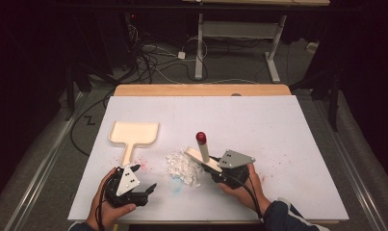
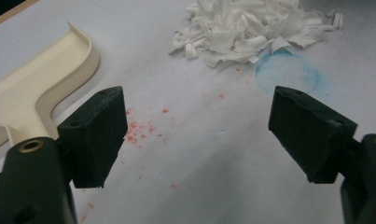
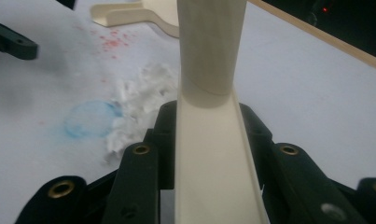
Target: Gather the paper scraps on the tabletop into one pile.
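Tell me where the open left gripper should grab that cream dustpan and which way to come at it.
Probably by its handle. The cream dustpan lies flat with its narrow handle pointing back toward the left gripper, whose jaws stand open. The handle is a slim strip that should fit between the jaws, while the tray is wide with a raised rim. Come from the near side, one jaw on each long edge.

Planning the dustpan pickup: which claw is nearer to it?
Left. The left claw sits open just below the dustpan handle; the right claw, holding the brush, is beyond the paper scraps.
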Demonstrator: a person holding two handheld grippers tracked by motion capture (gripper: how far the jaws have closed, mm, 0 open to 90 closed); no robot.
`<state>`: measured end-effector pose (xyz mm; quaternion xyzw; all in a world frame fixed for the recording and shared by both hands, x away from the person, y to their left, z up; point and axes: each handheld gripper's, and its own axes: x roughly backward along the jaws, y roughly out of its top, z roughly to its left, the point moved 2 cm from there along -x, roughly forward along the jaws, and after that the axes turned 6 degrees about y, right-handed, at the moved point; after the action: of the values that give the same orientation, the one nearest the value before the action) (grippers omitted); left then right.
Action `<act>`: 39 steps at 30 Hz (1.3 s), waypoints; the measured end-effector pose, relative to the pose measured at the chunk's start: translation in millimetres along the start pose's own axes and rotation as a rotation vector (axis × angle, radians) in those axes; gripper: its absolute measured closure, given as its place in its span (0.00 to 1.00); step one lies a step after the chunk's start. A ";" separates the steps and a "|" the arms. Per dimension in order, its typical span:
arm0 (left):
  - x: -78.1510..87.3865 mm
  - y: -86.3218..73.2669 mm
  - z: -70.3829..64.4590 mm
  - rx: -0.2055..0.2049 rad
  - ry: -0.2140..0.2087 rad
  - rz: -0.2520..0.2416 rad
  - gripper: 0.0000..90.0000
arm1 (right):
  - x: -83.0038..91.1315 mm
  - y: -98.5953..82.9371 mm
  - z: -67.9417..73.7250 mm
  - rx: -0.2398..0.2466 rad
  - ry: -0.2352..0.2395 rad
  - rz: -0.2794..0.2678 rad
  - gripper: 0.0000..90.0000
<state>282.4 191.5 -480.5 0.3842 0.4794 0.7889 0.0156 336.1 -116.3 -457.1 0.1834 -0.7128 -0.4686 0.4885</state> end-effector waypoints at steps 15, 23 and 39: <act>2.6 -1.2 0.6 0.010 0.011 -0.002 0.21 | 52.1 8.5 -15.2 0.032 0.062 -0.045 0.75; 3.4 -0.7 1.7 0.001 0.021 -0.008 0.21 | 77.8 -9.6 3.6 0.053 0.169 0.021 0.75; -0.5 -0.9 0.7 0.007 0.000 0.008 0.21 | 29.2 -7.1 7.8 0.127 0.195 0.021 0.76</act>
<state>282.9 192.3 -481.3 0.3862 0.4807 0.7872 0.0111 314.6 -137.1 -448.5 0.2515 -0.6920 -0.3974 0.5478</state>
